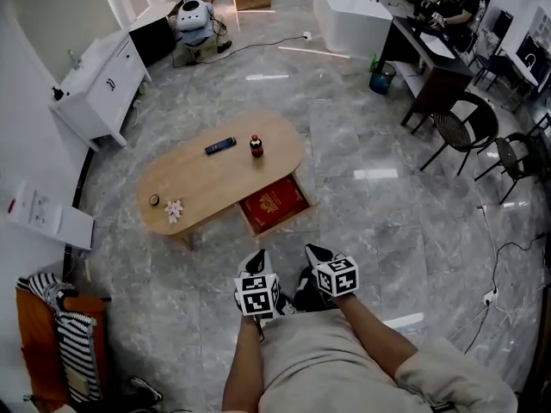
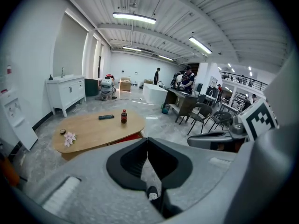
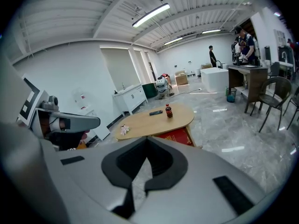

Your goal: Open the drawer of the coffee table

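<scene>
An oval wooden coffee table (image 1: 207, 179) stands on the marble floor ahead of me. Its drawer (image 1: 274, 205) is pulled out on the near right side, with a red box lying inside. On the top are a black remote (image 1: 220, 145), a small dark bottle (image 1: 256, 146) and a pink flower (image 1: 174, 211). My left gripper (image 1: 256, 257) and right gripper (image 1: 317, 251) hang side by side well short of the table, both shut and empty. In the left gripper view the table (image 2: 93, 130) is far off beyond the left gripper (image 2: 147, 140); in the right gripper view the drawer (image 3: 176, 136) lies beyond the right gripper (image 3: 147, 152).
A white cabinet (image 1: 99, 80) stands at the far left and a white bathtub (image 1: 351, 15) at the back. A dark desk (image 1: 430, 58) and black chairs (image 1: 465, 126) fill the right. Near left are a white board (image 1: 52, 218) and striped cloth (image 1: 73, 342). A cable (image 1: 495, 256) runs along the right floor.
</scene>
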The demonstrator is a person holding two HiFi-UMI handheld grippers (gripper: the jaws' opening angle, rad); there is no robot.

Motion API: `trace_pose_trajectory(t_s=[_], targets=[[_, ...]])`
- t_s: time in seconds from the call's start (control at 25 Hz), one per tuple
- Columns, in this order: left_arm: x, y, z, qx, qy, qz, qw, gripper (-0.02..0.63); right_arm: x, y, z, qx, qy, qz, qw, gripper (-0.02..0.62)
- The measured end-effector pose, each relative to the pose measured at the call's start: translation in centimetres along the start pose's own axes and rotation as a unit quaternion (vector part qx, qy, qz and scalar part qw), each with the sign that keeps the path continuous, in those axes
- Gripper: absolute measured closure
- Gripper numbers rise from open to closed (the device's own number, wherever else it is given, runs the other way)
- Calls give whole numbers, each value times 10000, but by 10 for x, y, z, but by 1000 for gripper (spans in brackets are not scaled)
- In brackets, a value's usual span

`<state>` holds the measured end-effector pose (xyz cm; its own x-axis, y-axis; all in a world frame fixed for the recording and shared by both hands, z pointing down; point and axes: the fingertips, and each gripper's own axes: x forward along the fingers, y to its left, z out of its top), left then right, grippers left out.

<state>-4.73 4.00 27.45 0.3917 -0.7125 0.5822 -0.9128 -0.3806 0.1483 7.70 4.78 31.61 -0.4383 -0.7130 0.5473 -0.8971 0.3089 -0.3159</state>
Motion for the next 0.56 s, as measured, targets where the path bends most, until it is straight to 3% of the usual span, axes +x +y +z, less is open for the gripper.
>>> trace_pose_trajectory(t_s=[0.56], targets=[[3, -2, -15, 60, 339, -13, 9994, 594, -6, -6, -3, 210, -11, -228, 9995, 581]])
